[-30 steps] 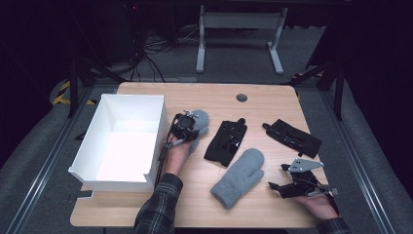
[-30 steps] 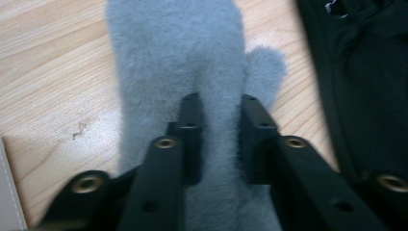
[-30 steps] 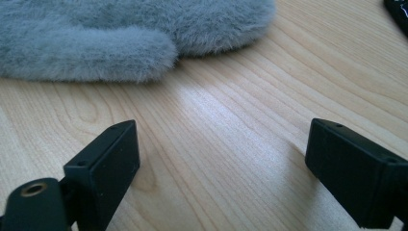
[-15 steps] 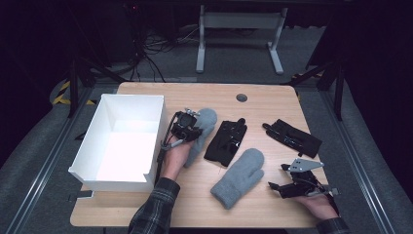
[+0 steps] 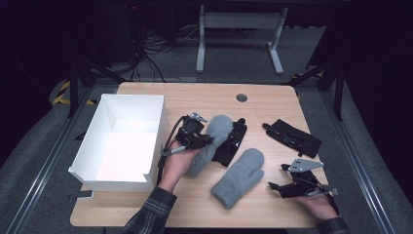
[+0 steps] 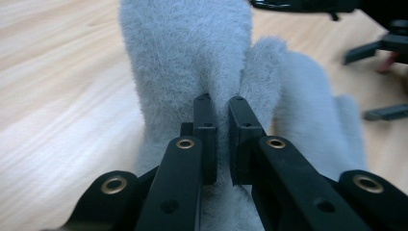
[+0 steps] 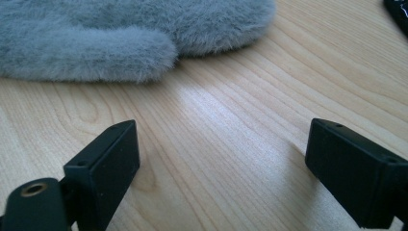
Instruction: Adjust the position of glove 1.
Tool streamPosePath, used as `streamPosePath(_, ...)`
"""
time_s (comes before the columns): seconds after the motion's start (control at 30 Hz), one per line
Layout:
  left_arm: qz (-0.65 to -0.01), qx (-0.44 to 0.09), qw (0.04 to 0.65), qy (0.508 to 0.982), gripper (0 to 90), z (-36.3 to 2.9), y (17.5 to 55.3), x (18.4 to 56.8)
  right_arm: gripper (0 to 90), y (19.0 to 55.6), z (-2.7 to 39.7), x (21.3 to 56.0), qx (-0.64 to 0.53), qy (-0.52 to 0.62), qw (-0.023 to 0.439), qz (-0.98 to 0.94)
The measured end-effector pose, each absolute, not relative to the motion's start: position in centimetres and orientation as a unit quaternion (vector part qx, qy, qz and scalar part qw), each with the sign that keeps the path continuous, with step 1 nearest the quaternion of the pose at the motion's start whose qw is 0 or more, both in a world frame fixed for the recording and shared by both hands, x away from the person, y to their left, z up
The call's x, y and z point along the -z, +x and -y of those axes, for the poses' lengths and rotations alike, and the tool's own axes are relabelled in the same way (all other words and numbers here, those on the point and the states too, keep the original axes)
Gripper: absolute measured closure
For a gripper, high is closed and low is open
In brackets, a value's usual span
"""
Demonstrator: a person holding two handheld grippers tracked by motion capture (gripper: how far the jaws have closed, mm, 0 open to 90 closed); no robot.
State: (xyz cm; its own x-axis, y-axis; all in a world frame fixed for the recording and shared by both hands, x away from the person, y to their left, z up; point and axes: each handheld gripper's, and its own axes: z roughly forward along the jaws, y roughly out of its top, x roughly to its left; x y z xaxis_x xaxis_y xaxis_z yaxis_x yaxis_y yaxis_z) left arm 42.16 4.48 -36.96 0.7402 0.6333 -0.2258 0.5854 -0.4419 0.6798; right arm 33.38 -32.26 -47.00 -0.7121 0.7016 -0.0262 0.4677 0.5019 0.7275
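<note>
1. Looking first at the biggest thing, the white box [image 5: 122, 141] is my landmark. It sits on the left part of the wooden table [image 5: 258, 97], and its open top faces up.

2. My grey mitten [image 5: 212, 141] hangs just beside the box, on its right, and partly over a black glove [image 5: 234, 141]. It is fluffy and floppy. I think it is very light, and it will bend and dangle when I lift it. It will not break and it should not slip, because the fur is easy to pinch.

3. A second grey mitten [image 5: 239, 176] lies flat farther right of the box. It looks just as soft. I would take it by pinching a fold of the fur near the cuff or the middle, not the thumb, so it hangs straight.

4. Another black glove [image 5: 292, 138] lies well apart from the box, far on the right.

5. My left gripper [image 6: 219, 103] is pinched tight on a fold of the first mitten, with the jaws almost together. They have just been squeezing in on the fur. The grip sits near the middle of the mitten.

6. My right gripper [image 7: 221, 159] is far from the box, low over the bare table near the second mitten. Its jaws stand wide apart, with nothing between them.
</note>
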Motion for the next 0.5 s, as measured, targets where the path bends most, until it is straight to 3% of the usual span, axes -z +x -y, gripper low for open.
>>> streamPosePath(0.5, -0.302, 0.008, 0.382, 0.873, 84.8, 0.5, 38.5, 36.2, 12.2, 33.4, 32.3, 47.0, -0.362, 0.343, 0.161, -0.851)
